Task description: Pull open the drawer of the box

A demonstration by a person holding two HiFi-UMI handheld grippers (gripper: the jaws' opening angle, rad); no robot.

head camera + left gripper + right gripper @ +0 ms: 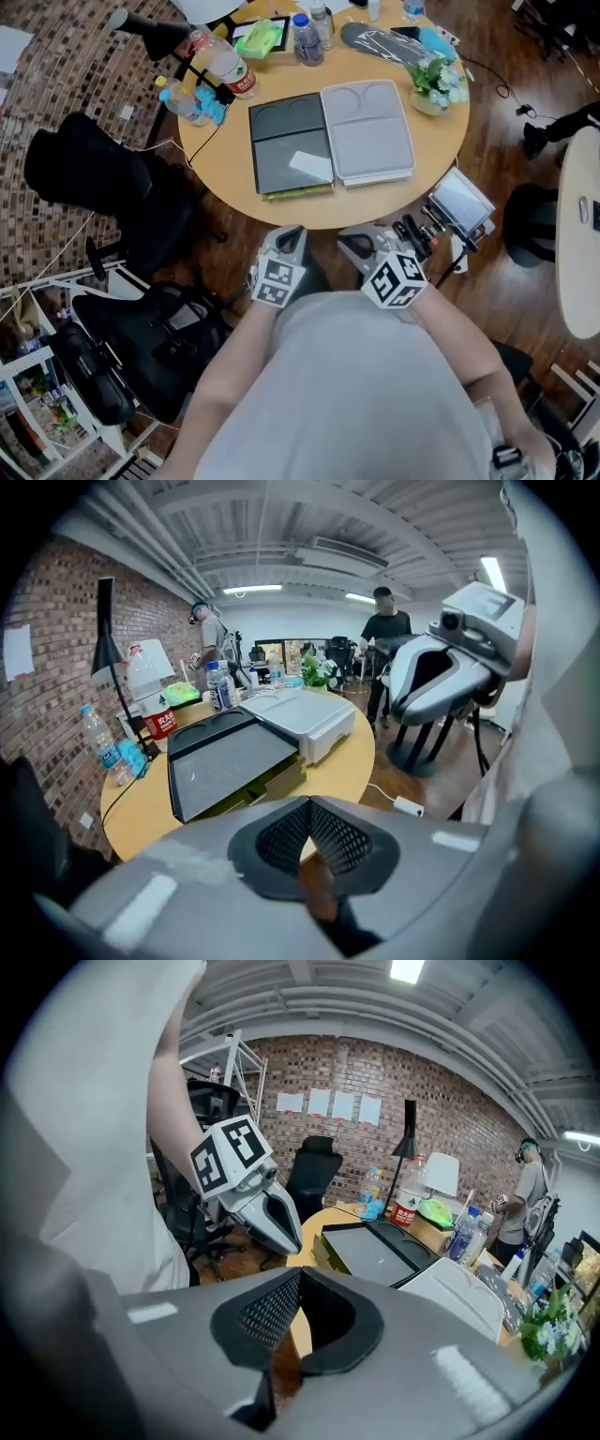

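Note:
A flat dark grey box (pixel 289 141) lies on the round wooden table (pixel 225 173), beside a light grey box (pixel 367 127). Its olive-green drawer (pixel 270 786) shows at the near edge and stands out a little; a green strip of that drawer (pixel 298 192) shows in the head view. My left gripper (pixel 291 232) is short of the table edge, near my body, pointing at the dark box (pixel 225 761); its jaws (pixel 309 801) are shut and empty. My right gripper (pixel 356 242) hangs beside it, jaws (pixel 300 1271) shut on nothing, apart from the box (pixel 375 1251).
Bottles (pixel 223 62), a black lamp (pixel 150 33), a potted plant (pixel 436 82) and small items crowd the table's far half. Black chairs (pixel 103 187) stand to the left, a stand with a screen (pixel 459 202) to the right. People stand (pixel 384 630) across the room.

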